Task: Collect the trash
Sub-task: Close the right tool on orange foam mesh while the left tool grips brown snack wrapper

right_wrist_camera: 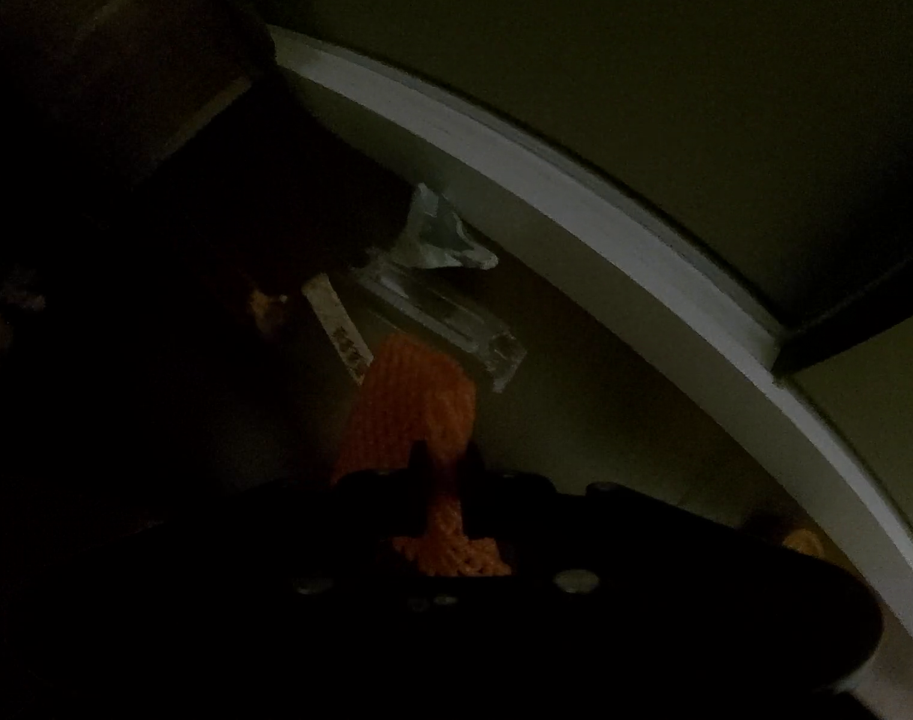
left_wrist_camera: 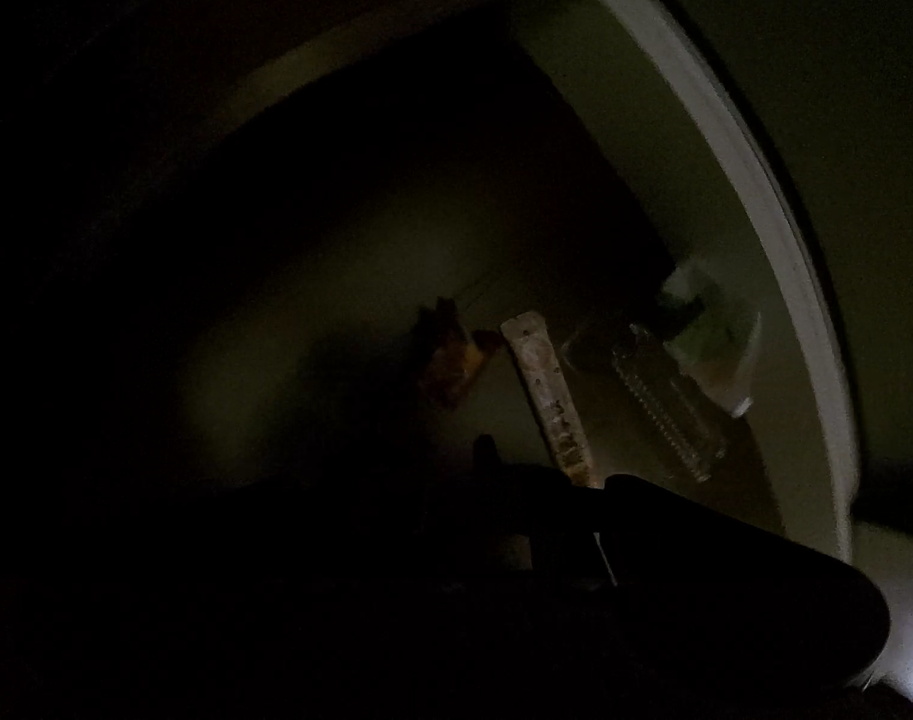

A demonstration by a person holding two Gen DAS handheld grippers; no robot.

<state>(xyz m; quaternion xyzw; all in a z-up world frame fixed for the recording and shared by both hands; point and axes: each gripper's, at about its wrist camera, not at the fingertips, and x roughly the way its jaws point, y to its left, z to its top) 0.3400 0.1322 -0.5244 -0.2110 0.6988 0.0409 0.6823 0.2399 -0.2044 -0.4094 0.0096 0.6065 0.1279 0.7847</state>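
Right gripper (right_wrist_camera: 447, 480) is clamped on an orange net (right_wrist_camera: 414, 402); the net's long axis runs straight ahead of the jaws, into a white-rimmed bin (right_wrist_camera: 576, 204). Ahead of it lie a clear tray (right_wrist_camera: 450, 318), a crumpled wrapper (right_wrist_camera: 438, 234) and a paper strip (right_wrist_camera: 342, 330). Left gripper (left_wrist_camera: 540, 480): too dark, cannot tell its state; strip (left_wrist_camera: 549, 390) points away from it. Dim room, pale bin wall.
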